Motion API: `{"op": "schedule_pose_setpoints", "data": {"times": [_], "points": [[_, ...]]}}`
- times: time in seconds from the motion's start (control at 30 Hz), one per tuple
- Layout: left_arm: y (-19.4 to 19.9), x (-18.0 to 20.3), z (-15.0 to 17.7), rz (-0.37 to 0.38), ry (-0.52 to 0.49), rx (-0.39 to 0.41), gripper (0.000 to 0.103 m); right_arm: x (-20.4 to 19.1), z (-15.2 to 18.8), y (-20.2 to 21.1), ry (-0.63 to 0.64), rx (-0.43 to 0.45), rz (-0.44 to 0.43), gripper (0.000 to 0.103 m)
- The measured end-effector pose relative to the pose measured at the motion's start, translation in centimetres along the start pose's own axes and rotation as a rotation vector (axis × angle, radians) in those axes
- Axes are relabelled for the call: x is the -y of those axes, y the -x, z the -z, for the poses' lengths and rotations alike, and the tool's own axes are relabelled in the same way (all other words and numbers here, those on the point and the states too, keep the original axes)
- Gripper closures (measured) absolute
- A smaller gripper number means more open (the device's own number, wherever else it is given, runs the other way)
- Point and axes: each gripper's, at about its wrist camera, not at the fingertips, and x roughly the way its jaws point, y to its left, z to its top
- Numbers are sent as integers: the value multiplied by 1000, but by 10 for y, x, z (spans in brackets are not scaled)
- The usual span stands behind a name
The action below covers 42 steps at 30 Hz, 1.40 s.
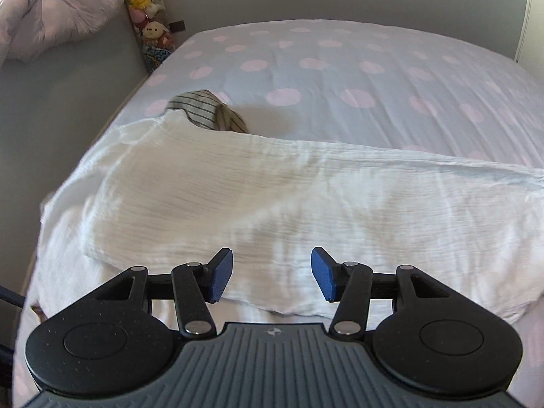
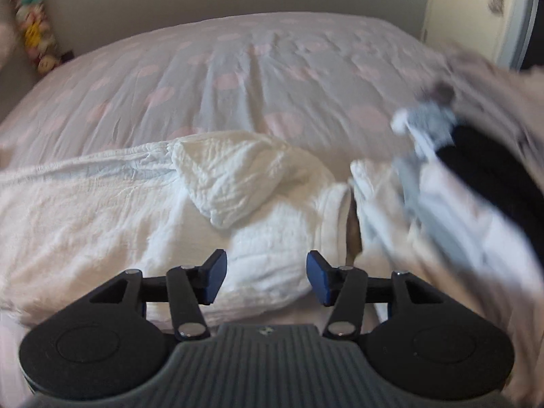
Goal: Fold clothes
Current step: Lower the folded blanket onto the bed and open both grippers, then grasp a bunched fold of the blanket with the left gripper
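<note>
Across the near edge of the polka-dot bed (image 1: 340, 68), the white crinkled garment (image 1: 238, 187) lies folded over, so I hold my left gripper (image 1: 272, 273) and right gripper (image 2: 267, 277) wide, empty, above it.

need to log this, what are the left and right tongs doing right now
left tongs: open, holding nothing, over the white garment.
right tongs: open, holding nothing.
</note>
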Motion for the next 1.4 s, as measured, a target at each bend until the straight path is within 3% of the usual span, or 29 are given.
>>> {"op": "schedule_pose_setpoints", "data": {"times": [0.2, 0.33, 0.5, 0.63, 0.7, 0.73, 0.9, 1.0, 1.1, 1.17, 1.2, 1.4], "points": [[-5, 50, 23, 85, 36, -9, 53, 28, 29, -13, -307, 18, -50, 45], [-6, 74, 30, 154, 81, -4, 53, 46, 37, -29, -514, 56, -88, 38], [-5, 91, 33, 194, 58, -8, 53, 52, 45, -60, -669, 75, -88, 39], [-2, 85, 35, 188, 47, -7, 53, 57, 53, -76, -771, 109, -117, 49], [-3, 75, 34, 171, 53, -16, 53, 57, 54, -81, -798, 126, -128, 71], [-2, 68, 33, 156, 59, -20, 53, 55, 53, -80, -778, 122, -105, 88], [4, 24, 23, 96, 112, -23, 53, 23, 42, -63, -535, 153, 86, 91], [12, -8, 17, 64, 160, -19, 53, 10, 39, -69, -454, 132, 129, 91], [20, -41, 15, 31, 217, -16, 53, 3, 39, -71, -425, 128, 130, 82], [23, -62, 15, 12, 259, -15, 53, -2, 41, -65, -417, 142, 138, 59], [23, -72, 16, 6, 280, -15, 53, -5, 43, -61, -412, 149, 144, 54], [8, -119, 28, -45, 394, -20, 53, -33, 57, -45, -339, 154, 156, 53]]}}
